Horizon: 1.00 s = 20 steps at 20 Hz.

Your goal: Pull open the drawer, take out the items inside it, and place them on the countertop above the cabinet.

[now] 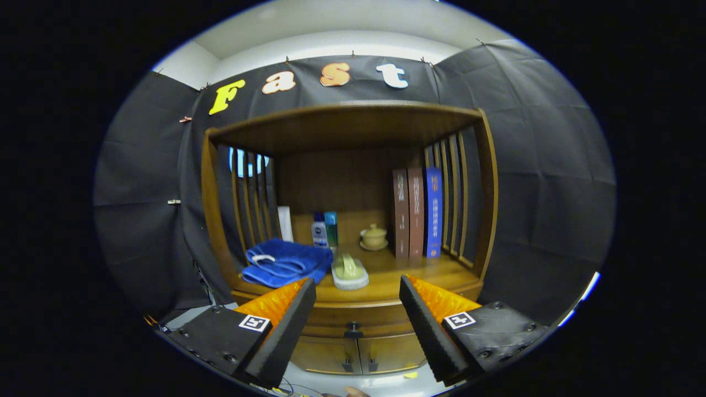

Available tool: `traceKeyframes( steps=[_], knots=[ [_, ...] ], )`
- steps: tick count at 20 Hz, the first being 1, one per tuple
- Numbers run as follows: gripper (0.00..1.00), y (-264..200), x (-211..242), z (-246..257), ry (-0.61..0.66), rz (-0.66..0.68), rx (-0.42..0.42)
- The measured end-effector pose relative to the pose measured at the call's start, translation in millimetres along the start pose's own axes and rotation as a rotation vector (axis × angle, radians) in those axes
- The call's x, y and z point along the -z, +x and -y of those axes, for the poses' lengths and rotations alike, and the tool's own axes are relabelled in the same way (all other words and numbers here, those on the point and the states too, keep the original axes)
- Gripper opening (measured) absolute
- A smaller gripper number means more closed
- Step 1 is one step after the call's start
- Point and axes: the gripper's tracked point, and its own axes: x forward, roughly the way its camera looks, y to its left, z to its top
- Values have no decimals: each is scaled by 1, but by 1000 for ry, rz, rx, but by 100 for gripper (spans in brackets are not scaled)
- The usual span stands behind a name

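The wooden cabinet stands straight ahead of me against the black cloth wall. Its drawer lies just under the countertop, pushed in, with a small dark knob at its middle. My gripper is open, its black-padded fingers spread wide in front of the drawer and apart from it, with the knob low between them. Nothing is held. What the drawer holds is hidden.
On the countertop lie a folded blue towel and a green-and-white brush; behind them stand two bottles, a small lidded pot and three upright books. Two cabinet doors sit below the drawer.
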Motion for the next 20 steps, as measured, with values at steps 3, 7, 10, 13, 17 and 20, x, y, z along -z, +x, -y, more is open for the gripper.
traceKeyframes(
  steps=[3,7,10,13,17,20],
  knots=[
    [99,-25,-59,-7,0,54,-17],
    [98,-65,-107,-20,3,123,-41],
    [98,-84,-121,-27,3,142,-59],
    [98,-98,-123,-29,11,150,-69],
    [98,-106,-126,-29,18,156,-74],
    [98,-109,-127,-28,14,157,-76]
  ],
)
